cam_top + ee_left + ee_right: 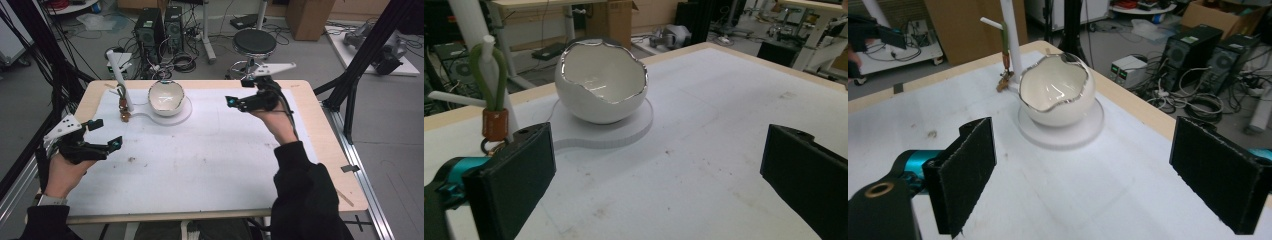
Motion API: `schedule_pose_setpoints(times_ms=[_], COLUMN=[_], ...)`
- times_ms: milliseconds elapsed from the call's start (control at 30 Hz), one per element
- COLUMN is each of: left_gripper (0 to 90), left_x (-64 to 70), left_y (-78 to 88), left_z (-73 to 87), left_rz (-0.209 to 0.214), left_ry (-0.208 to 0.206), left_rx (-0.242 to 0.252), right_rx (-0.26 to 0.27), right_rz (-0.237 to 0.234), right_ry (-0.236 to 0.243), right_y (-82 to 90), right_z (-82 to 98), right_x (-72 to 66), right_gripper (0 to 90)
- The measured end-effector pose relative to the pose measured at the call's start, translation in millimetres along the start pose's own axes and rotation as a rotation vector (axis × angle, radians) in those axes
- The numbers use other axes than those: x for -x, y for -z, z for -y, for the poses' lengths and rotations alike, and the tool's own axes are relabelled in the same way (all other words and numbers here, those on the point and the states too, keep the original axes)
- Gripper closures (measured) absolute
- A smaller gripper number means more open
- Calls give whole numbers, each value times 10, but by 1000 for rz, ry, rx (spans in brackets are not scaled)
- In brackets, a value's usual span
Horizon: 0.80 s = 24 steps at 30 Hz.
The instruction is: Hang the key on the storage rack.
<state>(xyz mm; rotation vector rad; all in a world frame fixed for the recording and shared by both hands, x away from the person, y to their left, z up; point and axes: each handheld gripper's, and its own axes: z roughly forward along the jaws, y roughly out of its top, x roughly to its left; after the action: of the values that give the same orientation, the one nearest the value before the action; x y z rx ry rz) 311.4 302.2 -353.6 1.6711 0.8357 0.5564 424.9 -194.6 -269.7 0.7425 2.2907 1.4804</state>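
1. A white eggshell-shaped bowl (166,98) with a jagged silver-edged rim is taken as the landmark; it is seated upright on a round white base plate (184,114) on the far half of the white foam mat (200,160) that covers the wooden table (327,145).
2. In the left gripper view the bowl (601,85) is seen open toward the camera, its glossy cream inside bare, and the base plate (634,131) is seen to run out in a tab toward the stand.
3. A white post stand (119,75) is planted just beside the bowl, on its left in the high view, leaning slightly away from it.
4. An olive-green loop keychain (490,80) with a brown leather collar (495,124) is hung on a white peg of the stand; metal rings are seen below the collar, close to the mat.
5. The left gripper (104,134) is held well apart from the bowl, near the mat's left edge and nearer the person than the bowl. Its jaws are spread wide, with nothing between them.
6. The right gripper (239,93) is held to the right of the bowl, at about the same depth on the table, clear of it. Its jaws are likewise spread wide, and nothing is gripped.
7. In the right gripper view the bowl (1057,92) is framed between the two black padded jaws but lies farther off, untouched, with the keychain (1005,50) behind it.
8. Beyond the bowl, past the table's far edge, computer towers (159,27) and a round black stool (254,42) are seen on the floor.
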Motion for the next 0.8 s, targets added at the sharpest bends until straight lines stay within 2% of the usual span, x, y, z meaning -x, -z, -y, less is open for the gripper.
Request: schedule_pose_setpoints(times_ms=[33, 67, 100, 167, 233, 267, 300, 400, 467, 500, 533, 567, 633, 667, 800], left_gripper=[17, 17, 17, 17, 17, 17, 17, 17, 17, 17, 17, 17, 17, 17, 17], left_x=[6, 6, 7, 8, 7, 5, 6, -1, -7, -15, -20, -23, -31, -33, -22], left_y=[-25, -44, -61, -95, -106, -110, -111, -102, -95, -90, -89, -90, -90, -90, -95], left_z=[-10, -20, -26, -46, -69, -86, -96, -128, -142, -147, -150, -152, -152, -152, -149], left_rz=[1, 4, 7, 12, 15, 18, 17, 16, 15, 15, 14, 14, 12, 13, 8], left_ry=[4, 2, 4, 12, 12, 10, 11, 13, 15, 14, 18, 20, 25, 27, 21], left_rx=[0, 1, 4, -1, -2, 8, 13, 20, 28, 27, 29, 29, 27, 25, 20], right_rx=[7, 15, 15, 28, 65, 76, 76, 81, 106, 106, 116, 116, 117, 107, 127], right_rz=[4, 16, 16, 27, 48, 97, 97, 142, 179, 179, 201, 201, 247, 247, 256], right_ry=[-1, -18, -18, -36, -54, -61, -61, -85, -124, -124, -152, -152, -147, -172, -193], right_y=[93, 277, 277, 464, 642, 812, 812, 982, 1133, 1133, 1208, 1208, 1256, 1291, 1335], right_z=[61, 182, 182, 314, 466, 633, 633, 802, 964, 964, 1066, 1066, 1150, 1207, 1256], right_x=[18, 39, 39, 41, 39, 42, 42, 72, 138, 138, 186, 186, 229, 277, 302], right_gripper=[109, 109, 109, 109, 109, 109, 109, 109, 109, 109, 109, 109, 109, 109, 109])
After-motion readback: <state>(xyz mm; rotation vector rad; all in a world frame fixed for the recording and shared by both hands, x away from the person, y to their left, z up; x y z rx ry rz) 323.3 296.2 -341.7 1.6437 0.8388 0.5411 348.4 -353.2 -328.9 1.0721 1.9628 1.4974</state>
